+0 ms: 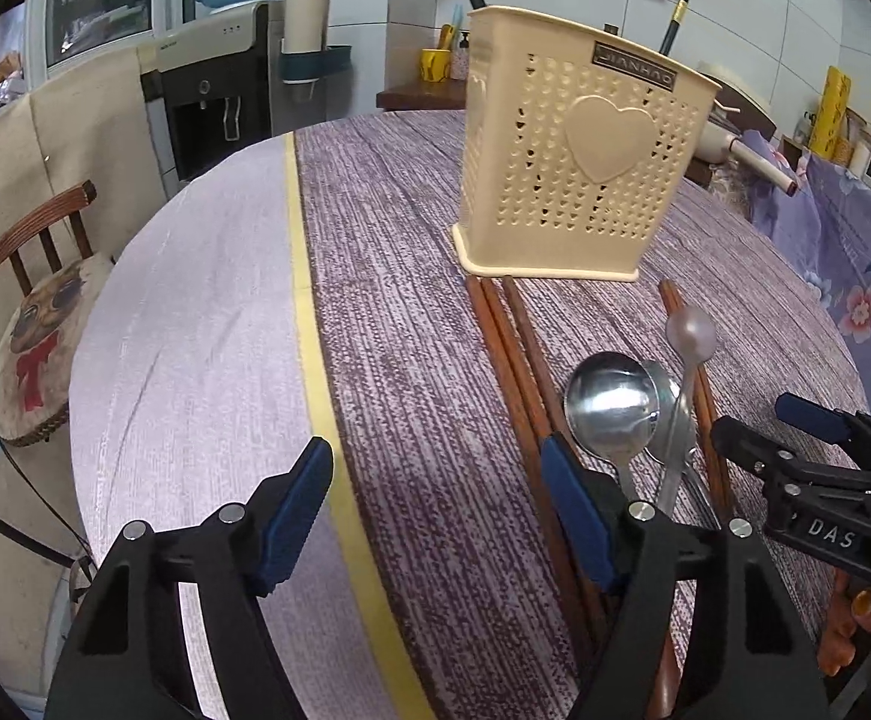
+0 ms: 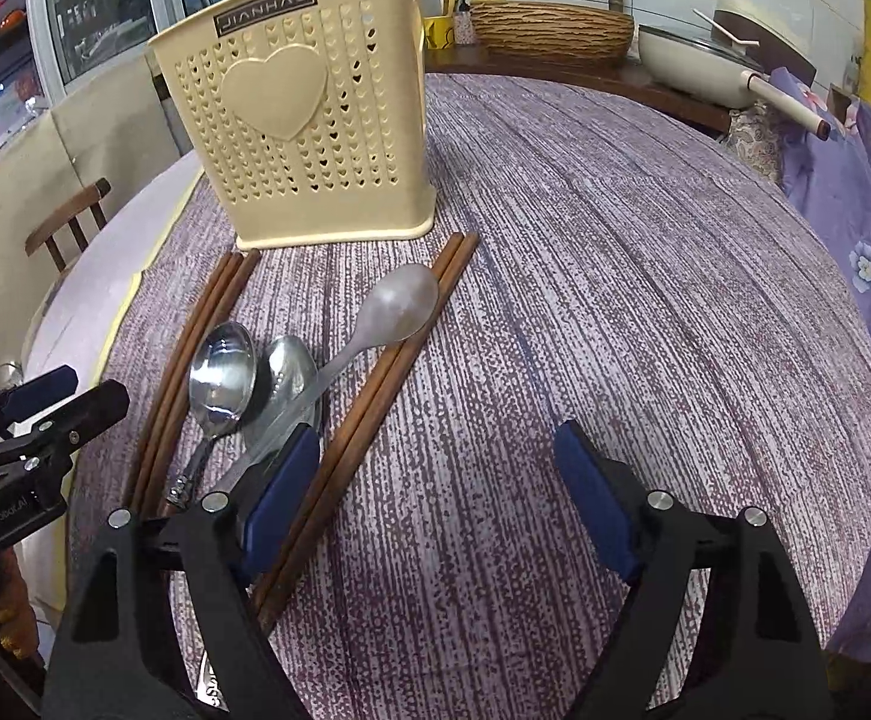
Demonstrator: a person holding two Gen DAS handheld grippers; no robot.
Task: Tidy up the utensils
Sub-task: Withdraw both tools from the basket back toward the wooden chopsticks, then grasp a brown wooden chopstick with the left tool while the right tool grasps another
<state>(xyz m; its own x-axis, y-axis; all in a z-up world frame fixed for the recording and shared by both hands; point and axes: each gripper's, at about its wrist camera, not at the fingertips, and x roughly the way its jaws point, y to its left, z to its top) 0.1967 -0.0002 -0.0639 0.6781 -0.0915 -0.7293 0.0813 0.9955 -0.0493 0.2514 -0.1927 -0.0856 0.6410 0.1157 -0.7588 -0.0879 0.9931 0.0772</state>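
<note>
Room: a kitchen corner; a water dispenser (image 1: 213, 78) at upper left of the left wrist view, a white pan (image 2: 693, 69) at upper right of the right wrist view.
Table: round, under a purple woven cloth (image 2: 615, 300).
Holder: a cream perforated utensil holder (image 1: 579, 156) with a raised heart, upright, upper centre-right in the left view.
Chopsticks: brown pairs, one (image 1: 513, 372) left of the spoons, one (image 2: 387, 372) right of them, ends near the holder's base.
Spoons: two steel spoons (image 2: 225, 369) side by side, a pale plastic spoon (image 2: 402, 303) lying across them.
Left gripper (image 1: 435, 516): jaws apart, nothing between them, above the cloth beside the left chopsticks.
Right gripper (image 2: 444, 498): spread wide, gripping nothing, over the right chopsticks.
</note>
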